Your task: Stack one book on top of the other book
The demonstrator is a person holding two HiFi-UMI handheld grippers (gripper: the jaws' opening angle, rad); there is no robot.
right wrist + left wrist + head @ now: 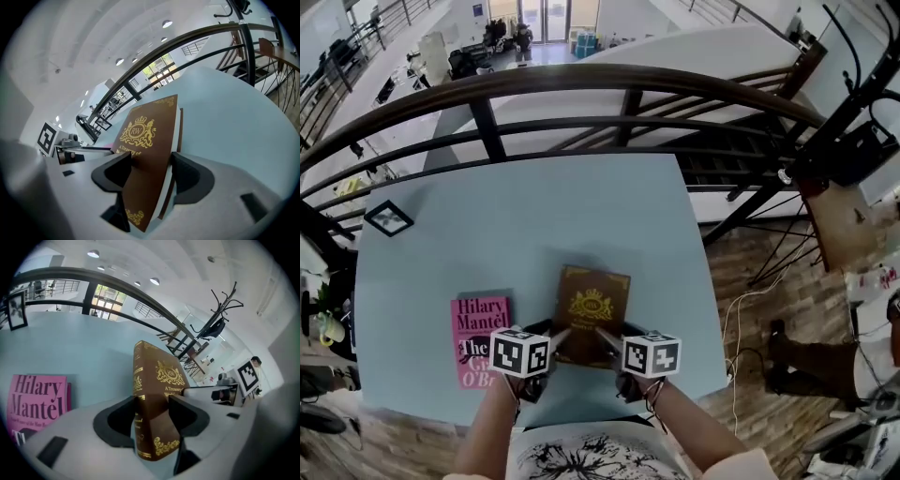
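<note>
Pale blue worktop (pixel 534 206) below a dark railing (pixel 581 80): the brown book (pixel 592 302) sits lower centre, my left claw (pixel 557 335) and right claw (pixel 610 338) each clamped on a near corner. The pink book (pixel 478 330) lies flat at its left.

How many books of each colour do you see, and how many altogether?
brown book: 1
pink book: 1
Total: 2 books

Pale blue table (pixel 534 211), pink book (pixel 478 339), black frame (pixel 388 218)
</note>
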